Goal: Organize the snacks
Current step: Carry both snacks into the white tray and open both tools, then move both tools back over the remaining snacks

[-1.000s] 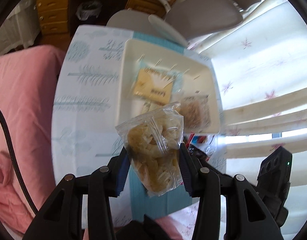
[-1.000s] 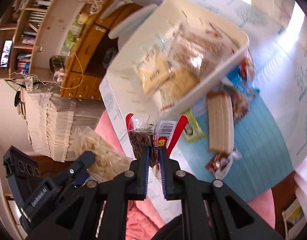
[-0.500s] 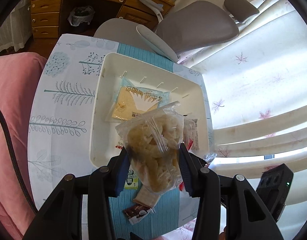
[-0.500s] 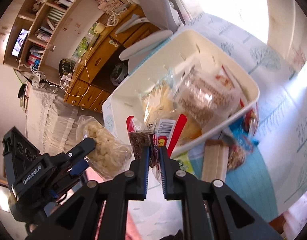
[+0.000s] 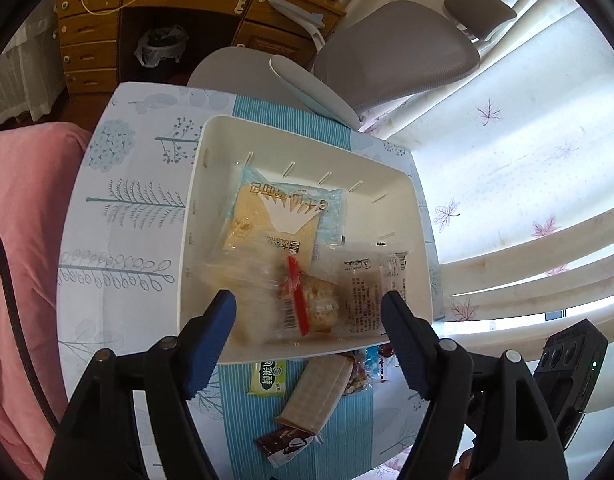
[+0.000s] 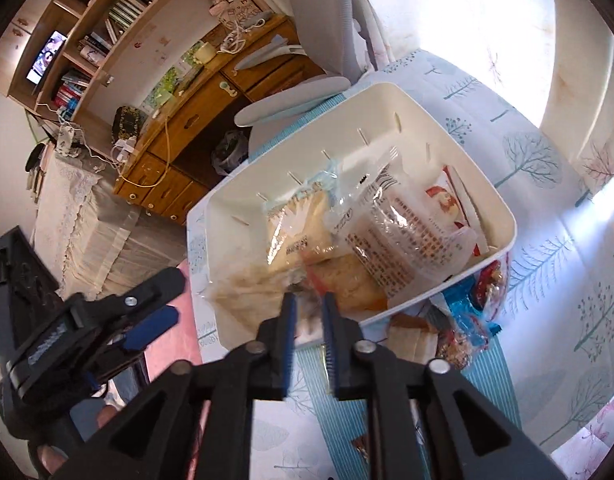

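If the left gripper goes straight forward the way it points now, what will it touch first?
Most likely the snack packets in the white bin: the open left gripper points down at the clear bag with a red strip lying near the bin's front wall. Depth is hard to judge here.

Strong daylight floods through the curtained window (image 5: 519, 184), blowing out to white glare in the right wrist view. Fisheye bending curves the edges, ringed by dark vignette. The white bin (image 6: 503, 216) looks sharp; its near contents are slightly blurred.
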The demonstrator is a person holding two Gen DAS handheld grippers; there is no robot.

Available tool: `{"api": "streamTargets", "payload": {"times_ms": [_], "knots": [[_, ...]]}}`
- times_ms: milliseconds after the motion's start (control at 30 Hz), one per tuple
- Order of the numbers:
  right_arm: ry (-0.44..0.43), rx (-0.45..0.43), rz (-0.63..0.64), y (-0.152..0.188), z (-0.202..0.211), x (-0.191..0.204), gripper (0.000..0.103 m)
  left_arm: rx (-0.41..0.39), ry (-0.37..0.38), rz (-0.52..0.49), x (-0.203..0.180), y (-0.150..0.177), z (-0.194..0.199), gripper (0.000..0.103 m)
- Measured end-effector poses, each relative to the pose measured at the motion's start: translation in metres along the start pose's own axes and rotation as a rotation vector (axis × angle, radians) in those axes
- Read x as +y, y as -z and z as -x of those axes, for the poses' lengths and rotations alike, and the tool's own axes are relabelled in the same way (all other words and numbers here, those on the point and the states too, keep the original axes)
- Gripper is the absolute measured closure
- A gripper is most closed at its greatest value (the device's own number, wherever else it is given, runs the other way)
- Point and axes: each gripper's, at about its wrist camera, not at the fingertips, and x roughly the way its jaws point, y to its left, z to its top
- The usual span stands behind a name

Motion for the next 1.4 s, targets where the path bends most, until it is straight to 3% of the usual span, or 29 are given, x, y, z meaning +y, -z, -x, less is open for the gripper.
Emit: {"api": "streamTargets", "payload": {"times_ms": [100,333,567,933,1133,1400], "knots": [[0.004,0.001,-0.018,0.006,0.005,-0.002,0.066,-0.004,-0.011,0.005,0.002,0.005,0.011,0.028],[0.014,-0.047,-0.016,0.03,0.029,0.002,0.051,0.001,-0.016,-0.024,0.005,0.032,0.038,0.028],[0.028,-0.085,-0.053,0.069,0.048,-0.001,0.048,0.024,-0.034,-0.091,0.014,0.07,0.062,0.028],[0.093,-0.093,-0.014,0.123,0.055,-0.008,0.048,-0.009,-0.077,-0.238,0.02,0.117,0.087,0.028],[0.12,-0.099,0.027,0.141,0.058,-0.018,0.048,-0.015,-0.098,-0.319,0.012,0.134,0.08,0.028],[0.19,-0.112,0.125,0.152,0.06,-0.03,0.044,0.081,-0.105,-0.354,0.001,0.151,0.05,0.028]]}}
